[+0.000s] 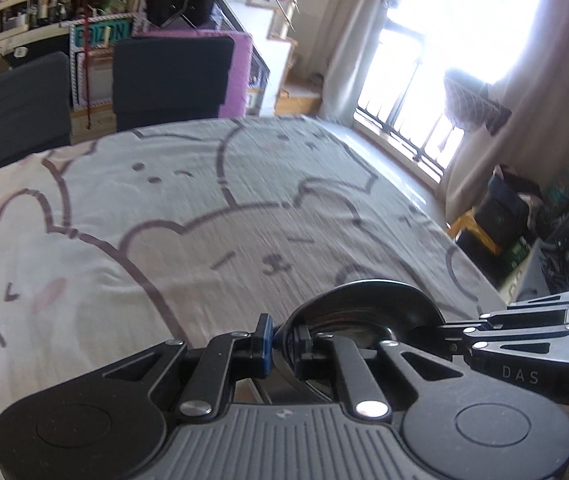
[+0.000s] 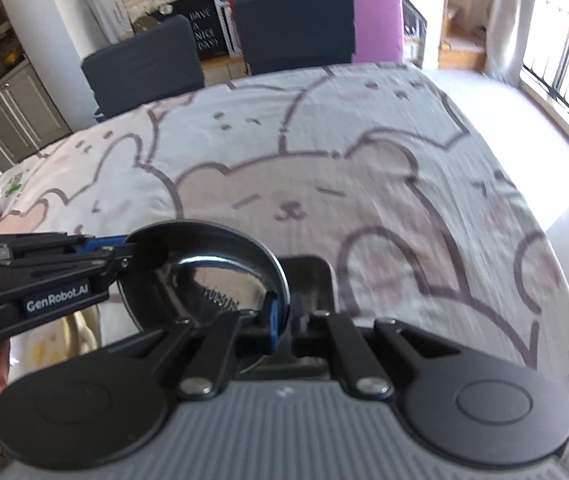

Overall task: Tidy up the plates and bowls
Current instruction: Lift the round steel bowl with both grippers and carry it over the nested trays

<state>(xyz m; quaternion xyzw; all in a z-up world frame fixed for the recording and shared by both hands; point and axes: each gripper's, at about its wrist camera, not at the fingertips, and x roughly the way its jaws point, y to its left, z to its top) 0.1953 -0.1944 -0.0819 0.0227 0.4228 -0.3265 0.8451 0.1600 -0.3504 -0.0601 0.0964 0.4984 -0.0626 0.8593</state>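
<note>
One steel bowl (image 2: 220, 276), two chairs (image 2: 144, 68), maybe more.

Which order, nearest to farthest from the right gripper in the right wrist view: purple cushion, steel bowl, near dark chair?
1. Steel bowl, its rim in the right gripper.
2. Near dark chair, beyond the table's far edge.
3. Purple cushion, behind that chair.

Harsh blown-out daylight from the window (image 1: 456, 36), motion-blurred tablecloth (image 1: 204, 208), dim room corners, fisheye-bent edges
</note>
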